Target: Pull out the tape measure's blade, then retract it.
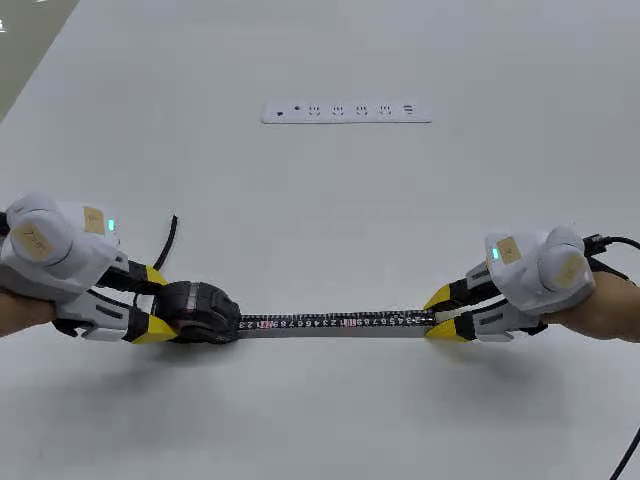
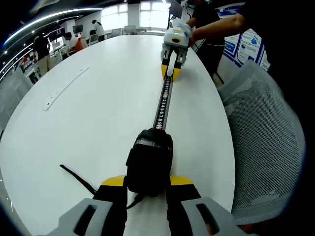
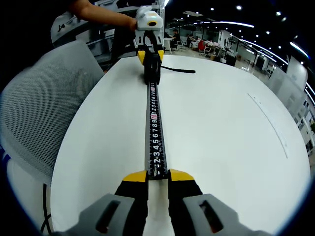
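Item: tape measure (image 1: pixel 200 312), black case, blade (image 1: pixel 335 322) drawn out.

Location: it is lying on the white table (image 1: pixel 330 220), near the person's edge, between the two grippers.

Orientation: the blade's long axis is running straight across the head view, left to right, printed face up and low over the tabletop. The case is sitting at the left end with its mouth facing right. The blade's tip is pointing right, and the lowest numerals are sitting at that end.

Left gripper (image 1: pixel 160 303): its yellow-tipped jaws are clamping the case from both sides. It is pointing right, along the blade. The left hand (image 1: pixel 20 310) is holding it level just above the table.

Right gripper (image 1: pixel 437 316): its jaws are pinching the blade's tip end. It is pointing left, facing the other gripper. The right hand (image 1: pixel 600 310) is holding it low and level.

Also present: a black strap (image 1: pixel 168 240) is trailing from behind the case; a white power strip (image 1: pixel 346 112) is lying well apart at the far side; a mesh chair (image 2: pixel 266 147) is standing beside the table.
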Available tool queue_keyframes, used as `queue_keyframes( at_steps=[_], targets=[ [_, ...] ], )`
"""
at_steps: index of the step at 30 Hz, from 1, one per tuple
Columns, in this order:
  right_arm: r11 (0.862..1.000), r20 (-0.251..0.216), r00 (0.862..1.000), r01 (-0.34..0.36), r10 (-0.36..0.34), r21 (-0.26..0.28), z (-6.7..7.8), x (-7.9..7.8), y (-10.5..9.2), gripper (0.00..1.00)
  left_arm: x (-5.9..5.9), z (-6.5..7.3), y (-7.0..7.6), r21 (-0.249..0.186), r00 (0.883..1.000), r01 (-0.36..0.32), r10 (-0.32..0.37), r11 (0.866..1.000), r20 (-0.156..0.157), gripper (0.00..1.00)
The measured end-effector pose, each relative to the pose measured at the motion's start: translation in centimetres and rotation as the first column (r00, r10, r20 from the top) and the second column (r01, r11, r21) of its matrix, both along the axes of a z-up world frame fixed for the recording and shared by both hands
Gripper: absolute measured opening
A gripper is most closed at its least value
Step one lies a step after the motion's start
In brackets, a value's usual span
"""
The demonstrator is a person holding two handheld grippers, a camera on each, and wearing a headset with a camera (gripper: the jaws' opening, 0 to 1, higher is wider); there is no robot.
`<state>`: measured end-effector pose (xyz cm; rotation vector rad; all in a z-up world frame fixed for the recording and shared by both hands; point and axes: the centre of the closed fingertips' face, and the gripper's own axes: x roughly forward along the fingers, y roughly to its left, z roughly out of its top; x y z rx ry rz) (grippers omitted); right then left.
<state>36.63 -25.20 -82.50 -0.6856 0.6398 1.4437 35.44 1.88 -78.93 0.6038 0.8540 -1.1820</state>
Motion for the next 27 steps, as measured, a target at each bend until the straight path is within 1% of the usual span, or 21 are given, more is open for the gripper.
queue_keyframes(
  at_steps=[1, 3, 8, 12, 19, 25, 27],
  targets=[
    [1.0, -0.005, 1.0, -0.003, 0.003, -0.004, 0.01, -0.14, 0.01, 0.13, -0.02, -0.01, 0.02, 0.003, 1.0, 0.002, -0.002, 1.0, 0.0, 0.28],
    [1.0, 0.005, 1.0, -0.007, 0.007, -0.008, 0.07, -0.08, -0.01, 0.13, -0.03, -0.05, 0.02, 0.004, 1.0, 0.004, -0.004, 1.0, 0.0, 0.28],
    [1.0, 0.009, 1.0, -0.013, 0.013, -0.015, 0.18, -0.12, 0.03, 0.13, -0.01, -0.03, -0.02, 0.006, 1.0, 0.005, -0.005, 1.0, 0.003, 0.28],
    [1.0, 0.007, 1.0, 0.002, -0.002, -0.021, 0.21, 0.05, -0.02, 0.14, 0.07, -0.05, -0.04, 0.006, 1.0, 0.002, -0.002, 1.0, -0.003, 0.28],
    [0.999, 0.014, 1.0, -0.005, 0.006, -0.036, 0.06, 0.27, -0.04, 0.15, 0.13, -0.08, 0.01, 0.006, 1.0, 0.001, -0.001, 1.0, -0.004, 0.28],
    [0.999, 0.016, 1.0, 0.002, -0.001, -0.039, -0.04, 0.4, -0.22, 0.17, 0.13, -0.05, 0.01, -0.002, 1.0, -0.009, 0.009, 1.0, -0.005, 0.29],
    [0.999, 0.011, 1.0, 0.011, -0.011, -0.031, 0.12, 0.44, -0.23, 0.18, 0.12, -0.07, 0.12, -0.004, 1.0, -0.018, 0.018, 1.0, -0.007, 0.29]
  ],
)
